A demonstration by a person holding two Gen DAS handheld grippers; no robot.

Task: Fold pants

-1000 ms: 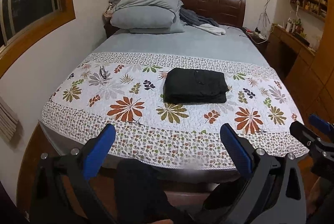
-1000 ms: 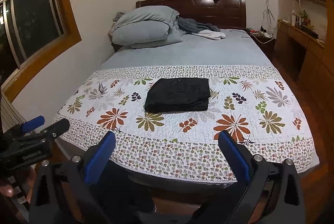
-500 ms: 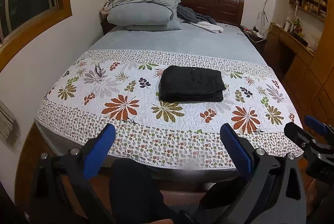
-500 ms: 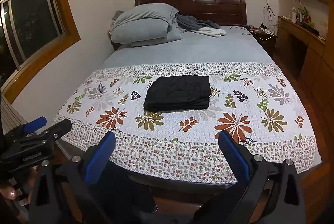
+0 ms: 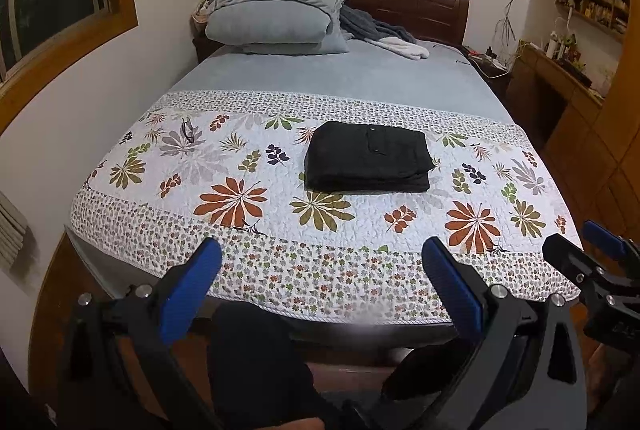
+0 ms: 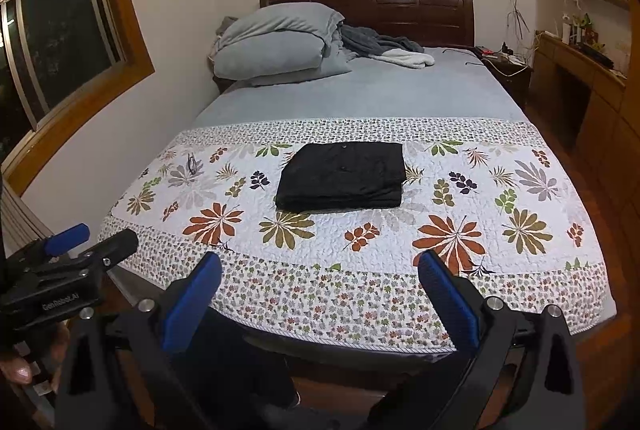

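Black pants [image 5: 368,161] [image 6: 342,177] lie folded into a neat rectangle on the floral quilt [image 5: 240,165] [image 6: 460,197] in the middle of the bed. Both grippers hang off the foot of the bed, well back from the pants. My left gripper [image 5: 320,270] is open with nothing between its blue pads; it also shows at the left edge of the right wrist view [image 6: 92,240]. My right gripper [image 6: 320,280] is open and empty too, and appears at the right edge of the left wrist view [image 5: 580,250].
Grey pillows [image 5: 276,17] and crumpled clothes [image 5: 384,33] sit by the dark headboard. A pair of glasses [image 6: 192,163] lies on the quilt's left side. A wooden desk and shelves [image 5: 568,69] line the right wall. A dark-clothed leg [image 5: 256,358] stands below the grippers.
Both grippers have drifted slightly back and downward from the bed, staying open. The folded pants have not moved.
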